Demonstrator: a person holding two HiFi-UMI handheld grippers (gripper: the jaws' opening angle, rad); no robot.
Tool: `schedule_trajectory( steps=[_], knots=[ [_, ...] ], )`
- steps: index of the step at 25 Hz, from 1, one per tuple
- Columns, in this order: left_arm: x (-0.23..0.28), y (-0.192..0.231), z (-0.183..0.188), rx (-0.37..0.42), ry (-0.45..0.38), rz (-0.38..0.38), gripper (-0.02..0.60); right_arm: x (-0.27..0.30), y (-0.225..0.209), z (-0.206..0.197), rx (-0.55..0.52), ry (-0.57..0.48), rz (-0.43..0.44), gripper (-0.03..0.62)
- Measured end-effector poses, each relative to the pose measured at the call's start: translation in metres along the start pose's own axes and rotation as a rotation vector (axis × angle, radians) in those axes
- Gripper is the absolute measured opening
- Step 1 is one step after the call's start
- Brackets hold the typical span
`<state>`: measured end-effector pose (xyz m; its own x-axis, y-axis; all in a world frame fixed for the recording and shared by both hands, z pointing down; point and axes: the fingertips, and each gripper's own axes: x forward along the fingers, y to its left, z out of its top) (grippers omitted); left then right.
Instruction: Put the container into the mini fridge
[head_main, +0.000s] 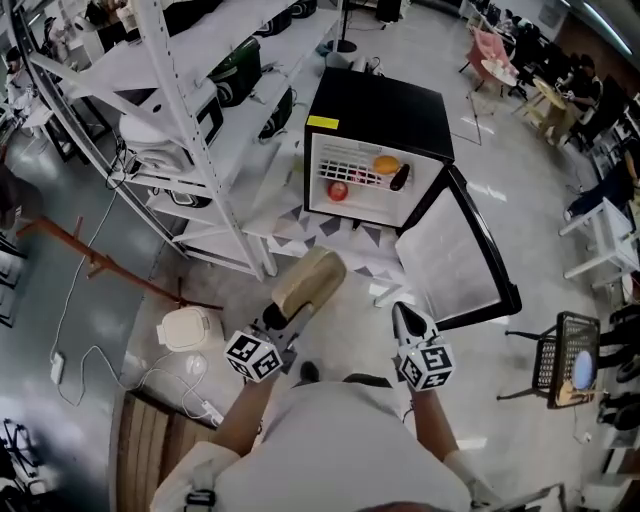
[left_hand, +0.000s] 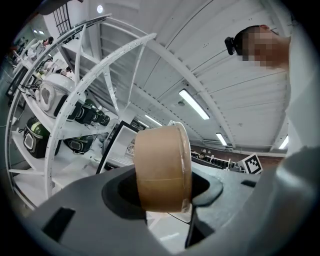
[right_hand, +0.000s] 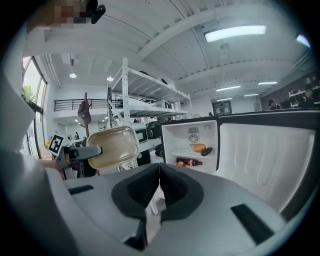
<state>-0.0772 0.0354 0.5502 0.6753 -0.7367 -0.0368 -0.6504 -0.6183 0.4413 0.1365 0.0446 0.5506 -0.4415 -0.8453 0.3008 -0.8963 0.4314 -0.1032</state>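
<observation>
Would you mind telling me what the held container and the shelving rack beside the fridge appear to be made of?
Container: looks like kraft paperboard, matte brown, with a faint seam line round its wall. Its lid seems to be clear, glossy plastic, see-through in the right gripper view.
Shelving rack: probably painted metal, white, with rows of punched holes along its uprights.

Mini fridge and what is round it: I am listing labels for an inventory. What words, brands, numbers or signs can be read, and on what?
No text can be read in any view.
The yellow sticker on the black mini fridge: print too small.
The red label of the dark bottle inside: blurred.
The brown paper container: no print shows.
The black-and-white marker cubes: patterns only, no letters.
</observation>
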Motion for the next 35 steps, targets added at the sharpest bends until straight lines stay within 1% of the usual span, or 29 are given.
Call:
schedule_trajectory(
  steps=[5,10,16,20,23,30,35],
  knots=[
    [0.007,0.011,0.006,-0.030,0.001,-0.020,0.207,0.006,-0.002,0.000,0.000,0.011,-0.026,0.008],
    [0.020,0.019,-0.001,-0.051,0.022,-0.021,0.207,0.016,-0.009,0.000,0.003,0.022,-0.039,0.009],
    [0.045,0.032,-0.001,-0.048,0.030,0.003,0.207,0.045,-0.030,0.005,0.021,0.024,-0.015,0.009],
    [0.066,0.045,0.003,-0.079,0.033,0.040,0.207,0.071,-0.044,0.014,0.034,0.026,0.027,0.009],
    [0.088,0.055,0.004,-0.119,0.030,0.049,0.207,0.090,-0.056,0.018,0.038,0.035,0.049,0.008],
    [0.147,0.070,-0.020,-0.273,0.047,0.067,0.207,0.127,-0.087,0.023,0.038,0.054,0.078,0.009],
    [0.181,0.095,-0.031,-0.367,0.045,0.122,0.207,0.155,-0.101,0.026,0.025,0.084,0.101,0.009]
  ],
)
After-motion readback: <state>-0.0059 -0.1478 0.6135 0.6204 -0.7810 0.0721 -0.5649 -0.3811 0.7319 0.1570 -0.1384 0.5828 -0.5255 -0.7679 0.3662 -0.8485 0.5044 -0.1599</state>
